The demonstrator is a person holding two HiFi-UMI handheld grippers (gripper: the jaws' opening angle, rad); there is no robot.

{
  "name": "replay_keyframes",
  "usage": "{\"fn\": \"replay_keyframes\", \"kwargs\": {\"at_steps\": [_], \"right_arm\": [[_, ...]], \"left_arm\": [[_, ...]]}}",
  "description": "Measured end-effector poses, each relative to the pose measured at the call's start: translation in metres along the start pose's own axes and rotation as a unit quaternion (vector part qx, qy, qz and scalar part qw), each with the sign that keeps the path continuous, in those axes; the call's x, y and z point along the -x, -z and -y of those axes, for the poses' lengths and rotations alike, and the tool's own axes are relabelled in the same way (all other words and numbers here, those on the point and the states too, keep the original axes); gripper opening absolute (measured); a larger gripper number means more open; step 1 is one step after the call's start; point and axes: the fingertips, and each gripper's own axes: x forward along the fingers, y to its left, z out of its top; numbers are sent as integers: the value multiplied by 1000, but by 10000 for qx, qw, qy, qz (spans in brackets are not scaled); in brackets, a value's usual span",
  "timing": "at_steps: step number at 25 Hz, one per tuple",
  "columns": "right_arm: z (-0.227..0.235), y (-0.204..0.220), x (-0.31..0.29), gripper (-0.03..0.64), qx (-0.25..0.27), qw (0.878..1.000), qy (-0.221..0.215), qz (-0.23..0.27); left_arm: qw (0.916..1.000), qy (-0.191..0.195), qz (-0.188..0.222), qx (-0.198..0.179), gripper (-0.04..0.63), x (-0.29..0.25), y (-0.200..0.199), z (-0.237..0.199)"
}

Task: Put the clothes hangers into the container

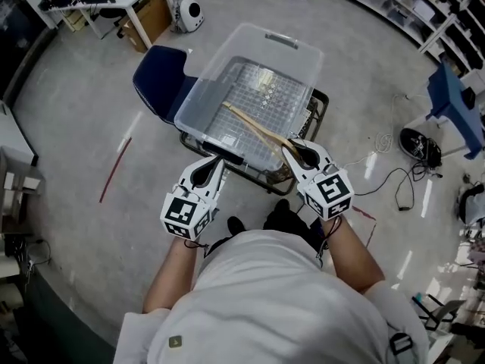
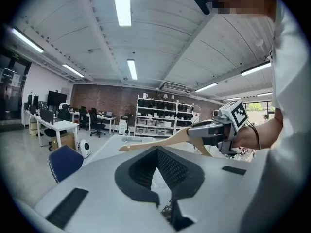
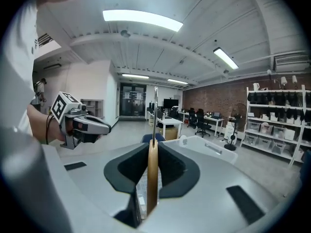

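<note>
Hanger [image 1: 254, 123]: where have you got it? asks my partner.

— Clamped in my right gripper [image 1: 291, 149]. The jaws stand narrow, pressed on the wooden body near its middle. Along those jaws I see the wood edge-on, with the thin metal stem of the hook standing up above it. One wooden arm reaches away to the far left, out over the inside of the container [image 1: 198, 103].

— And your other hand?

— My left gripper [image 1: 218, 162] has nothing in it. Its jaws stand only a slit apart, just beside the container's near left wall, and the hanger passes well to the right of them.

— Is the hanger down inside yet?

— I would say not. From above it crosses the near right part of the container, but I can't tell how high it hangs over the floor.

— So how do you finish this well?

— I judge the long arm is the risk, since it could catch the near rim or a side wall. I'd lower my right hand with the wood turned along the container's length, tip it flat, and let go only once both arms are below the rim. The left gripper should stay out of the hanger's way.
</note>
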Motion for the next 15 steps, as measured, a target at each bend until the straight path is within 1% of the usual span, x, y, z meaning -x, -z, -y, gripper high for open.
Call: {"fn": "replay_keyframes", "kwargs": {"at_steps": [4, 10, 15], "right_arm": [[18, -3, -28, 66, 49, 9997, -246, -27], [63, -5, -61, 66, 151, 9967, -795, -90], [99, -10, -88, 66, 376, 9891, -1415, -163]], "left_arm": [[9998, -196, -53, 87, 17, -21, 0, -19], [9974, -675, -59, 244, 17, -66, -9, -31], [9930, -1119, -91, 358, 17, -106, -18, -40]]}}
